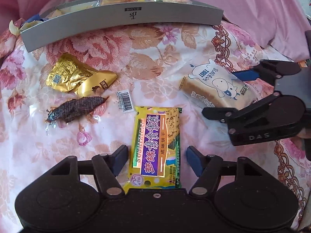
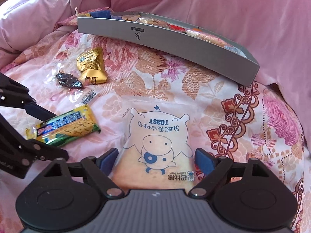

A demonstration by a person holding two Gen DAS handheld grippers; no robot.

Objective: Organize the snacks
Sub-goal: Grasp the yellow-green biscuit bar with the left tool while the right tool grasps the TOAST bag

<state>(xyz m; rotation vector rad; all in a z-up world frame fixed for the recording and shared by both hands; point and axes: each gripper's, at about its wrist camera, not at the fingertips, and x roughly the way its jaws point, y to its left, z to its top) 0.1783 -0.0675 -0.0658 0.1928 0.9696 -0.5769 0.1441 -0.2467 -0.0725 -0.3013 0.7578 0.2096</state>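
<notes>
1. Grey box (image 1: 120,22): ahead of both tools, on the floral bedspread (image 1: 147,58), snacks inside.
2. Toast packet (image 2: 157,141): between the right tool (image 2: 156,160) fingers, jaws wide, pads beside its edges; grip cannot be told.
3. Yellow cracker packet (image 1: 155,145): between the left tool (image 1: 156,158) fingers, jaws part open, pads apart from it.
4. 2 gold packets (image 1: 77,77): ahead-left of the left tool.
5. Dark snack (image 1: 75,108): just nearer.
</notes>
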